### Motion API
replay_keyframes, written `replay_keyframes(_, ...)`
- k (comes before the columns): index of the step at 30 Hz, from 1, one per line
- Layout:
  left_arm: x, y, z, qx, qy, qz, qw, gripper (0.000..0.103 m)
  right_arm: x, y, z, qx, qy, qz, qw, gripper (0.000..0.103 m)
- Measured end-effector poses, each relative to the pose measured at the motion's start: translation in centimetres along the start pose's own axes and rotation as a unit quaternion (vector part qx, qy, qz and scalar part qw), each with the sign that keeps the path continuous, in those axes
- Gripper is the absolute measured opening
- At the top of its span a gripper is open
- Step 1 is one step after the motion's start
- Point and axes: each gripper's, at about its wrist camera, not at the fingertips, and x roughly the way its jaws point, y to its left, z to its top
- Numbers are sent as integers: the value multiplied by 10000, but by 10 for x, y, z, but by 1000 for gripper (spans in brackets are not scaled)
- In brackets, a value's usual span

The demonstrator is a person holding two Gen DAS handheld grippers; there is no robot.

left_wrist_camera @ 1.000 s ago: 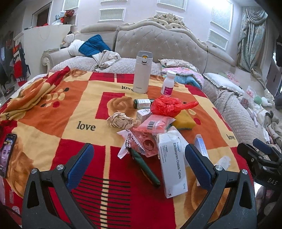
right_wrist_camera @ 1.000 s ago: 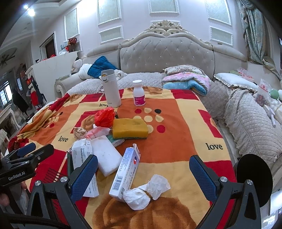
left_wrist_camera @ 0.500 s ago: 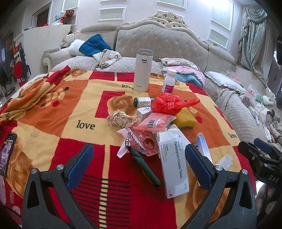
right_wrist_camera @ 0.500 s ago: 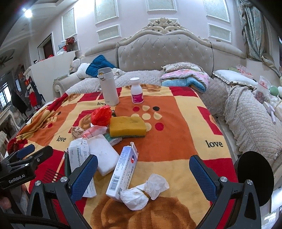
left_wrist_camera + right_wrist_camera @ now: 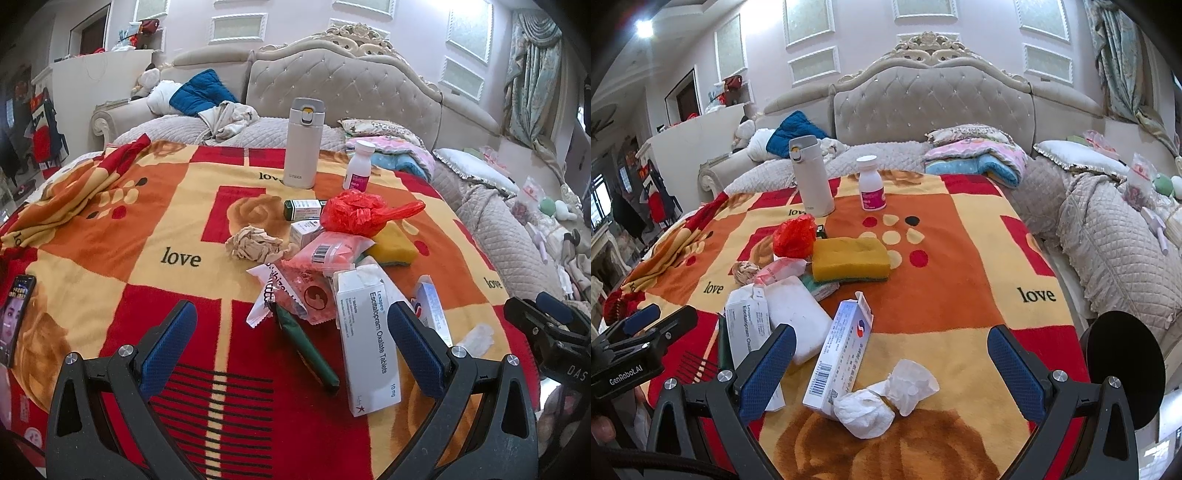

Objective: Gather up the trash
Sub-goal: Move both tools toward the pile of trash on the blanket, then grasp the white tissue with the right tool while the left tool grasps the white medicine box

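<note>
Litter lies on a red, orange and yellow blanket (image 5: 110, 229). A crumpled beige paper ball (image 5: 255, 243), a red plastic bag (image 5: 358, 212), pink wrappers (image 5: 328, 253), a white tablet box (image 5: 369, 339) and a dark green packet (image 5: 306, 347) lie ahead of my left gripper (image 5: 291, 332), which is open and empty. My right gripper (image 5: 892, 354) is open and empty over a crumpled white tissue (image 5: 882, 398) and a blue-white box (image 5: 842, 350).
A white flask (image 5: 303, 144) and a white pill bottle (image 5: 358, 166) stand at the far side. A yellow sponge (image 5: 849, 258) lies mid-blanket. A phone (image 5: 14, 317) lies at the left edge. Pillows and a padded headboard (image 5: 931, 99) are behind.
Both grippers have moved slightly forward over the blanket. Both stay open and empty. Nothing on the blanket has moved.
</note>
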Motion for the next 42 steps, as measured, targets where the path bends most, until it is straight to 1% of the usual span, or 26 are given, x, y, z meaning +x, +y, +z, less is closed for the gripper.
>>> replay_keyframes(9, 3, 0, -2, -4, 19, 29, 10000, 103, 4, -2, -4, 9, 123, 21, 9999, 103)
replay_keyframes(16, 4, -1, -5, 42, 70, 20, 10000, 103, 6, -12, -8, 64, 249, -31, 9997, 103)
replay_keyframes(22, 7, -3, -11, 134, 146, 14, 9998, 103, 11, -22, -15, 141, 439, -86, 9989, 103)
replay_keyframes(26, 11, -5, -16, 225, 260, -6, 9994, 103, 18, -26, -22, 194, 634, 41, 9978, 103)
replay_keyframes(30, 13, -11, -19, 352, 311, -39, 9989, 103, 23, -23, -25, 165, 736, 171, 9970, 103)
replay_keyframes(35, 15, -17, -20, 430, 358, -106, 9984, 102, 27, -22, -26, 123, 828, 180, 9963, 103)
replay_keyframes(38, 18, -20, -20, 408, 385, -193, 9982, 102, 33, -26, -32, 210, 981, 251, 9946, 99)
replay_keyframes(40, 22, -24, -20, 427, 436, -235, 9979, 102, 40, -26, -37, 279, 1125, 333, 9927, 93)
replay_keyframes(42, 27, -29, -21, 468, 508, -254, 9973, 102, 49, -26, -41, 337, 1248, 442, 9906, 85)
